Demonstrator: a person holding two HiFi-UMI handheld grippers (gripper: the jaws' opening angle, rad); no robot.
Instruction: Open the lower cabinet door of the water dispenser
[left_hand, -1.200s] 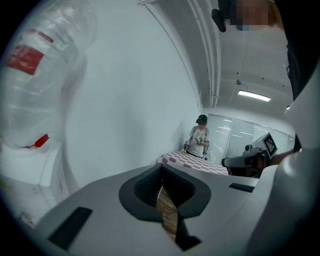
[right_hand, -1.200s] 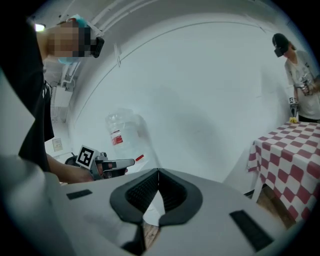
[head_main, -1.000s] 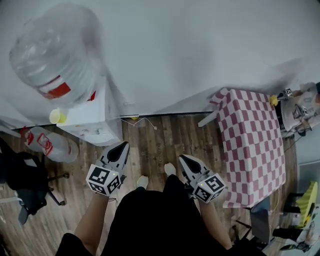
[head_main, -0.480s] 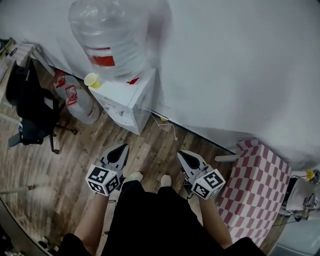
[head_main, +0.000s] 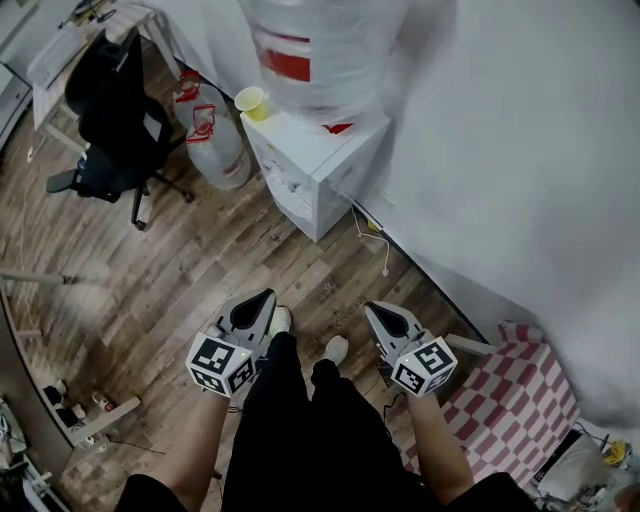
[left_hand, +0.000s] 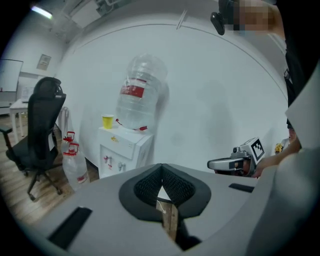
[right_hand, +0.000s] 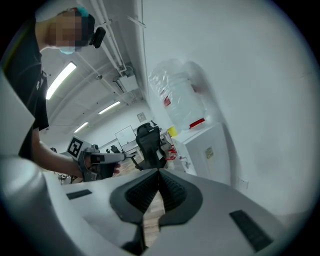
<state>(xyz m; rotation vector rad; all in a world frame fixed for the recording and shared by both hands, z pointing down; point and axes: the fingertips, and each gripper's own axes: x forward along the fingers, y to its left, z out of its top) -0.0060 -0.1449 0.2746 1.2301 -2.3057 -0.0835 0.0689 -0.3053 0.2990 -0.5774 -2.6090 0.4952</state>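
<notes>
Low in the head view, both hands hold the tools at hip height, one on each side of the legs. Left gripper (head_main: 263, 297) tip aims at 1 o'clock, right gripper (head_main: 373, 309) tip at 11 o'clock, both tilted slightly down. Jaws on both are pressed together with nothing between them. Water dispenser (head_main: 318, 165) is at 12 o'clock from the grippers, well apart, against the wall. It stands upright, long axis vertical, bottle (head_main: 320, 45) on top, yellow cup (head_main: 251, 100) at its 10 o'clock corner. Tap side faces about 8 o'clock. Lower door (head_main: 302, 214) is steeply foreshortened and looks shut.
</notes>
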